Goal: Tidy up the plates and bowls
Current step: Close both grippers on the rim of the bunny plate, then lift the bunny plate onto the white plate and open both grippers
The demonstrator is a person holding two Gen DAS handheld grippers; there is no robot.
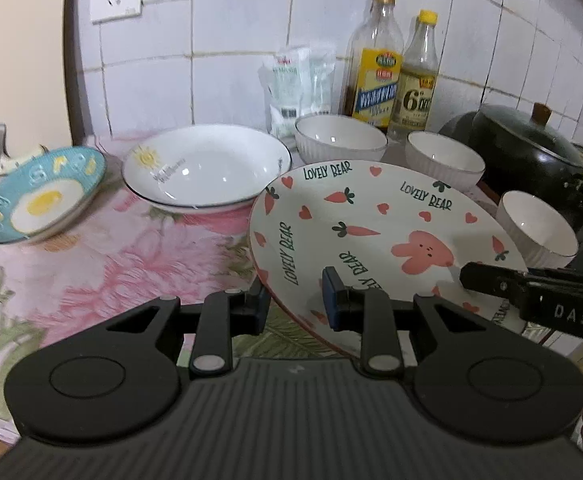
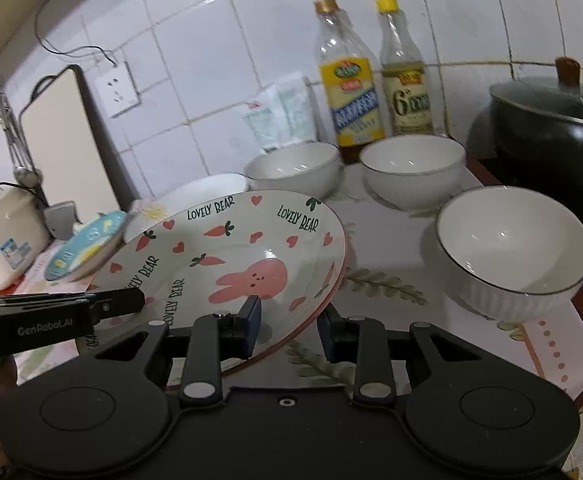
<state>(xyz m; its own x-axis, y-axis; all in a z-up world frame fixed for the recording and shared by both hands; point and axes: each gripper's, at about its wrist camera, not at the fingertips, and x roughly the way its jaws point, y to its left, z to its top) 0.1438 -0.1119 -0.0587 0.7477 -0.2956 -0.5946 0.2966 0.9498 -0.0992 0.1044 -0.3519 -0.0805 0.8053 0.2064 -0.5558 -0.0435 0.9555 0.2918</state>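
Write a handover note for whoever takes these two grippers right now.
Left gripper and right gripper: both shut on the near rim of the cream rabbit-and-carrot plate, which looks lifted and tilted.
On the floral counter: blue egg-pattern plate, two stacked white sun-print plates, three separate white ribbed bowls.
Done: white plates stacked.
Left: place the held plate, possibly on that stack; add the blue plate; nest the bowls.
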